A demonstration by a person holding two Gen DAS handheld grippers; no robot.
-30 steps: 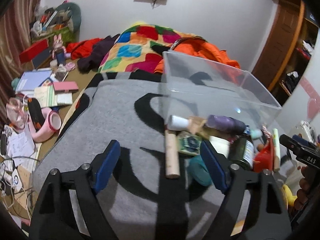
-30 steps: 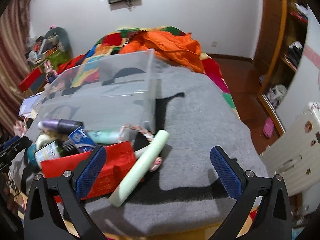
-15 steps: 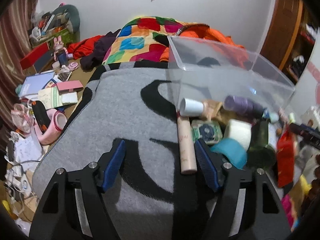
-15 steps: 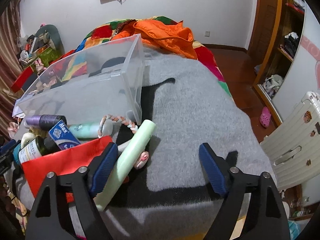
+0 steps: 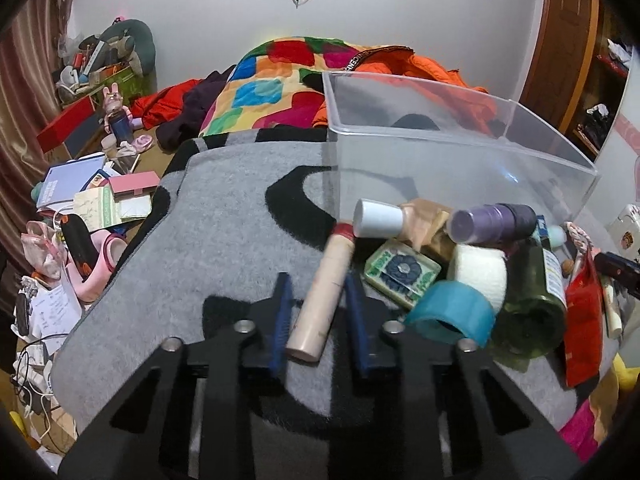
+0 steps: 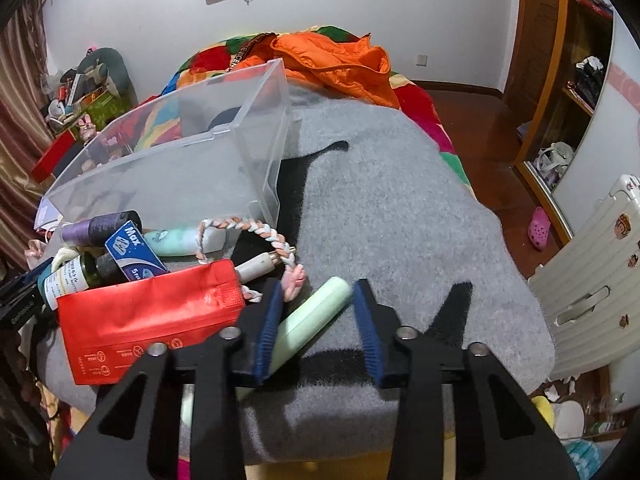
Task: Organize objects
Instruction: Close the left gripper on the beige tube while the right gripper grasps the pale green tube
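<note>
The left gripper (image 5: pixel 316 316) has its jaws narrowed around a beige tube (image 5: pixel 322 296) on the grey blanket (image 5: pixel 224 240), but small gaps remain. The right gripper (image 6: pixel 316 316) is partly open astride a pale green tube (image 6: pixel 310 322), its right pad apart. Both tubes lie before the clear box (image 5: pixel 460 148).

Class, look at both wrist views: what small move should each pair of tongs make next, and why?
Probably close. The left tongs straddle the beige cylindrical tube, and the right tongs straddle the pale green plastic tube, with gaps showing at the pads. Neither is gripped yet, and the clear plastic bin stands empty behind.
</note>
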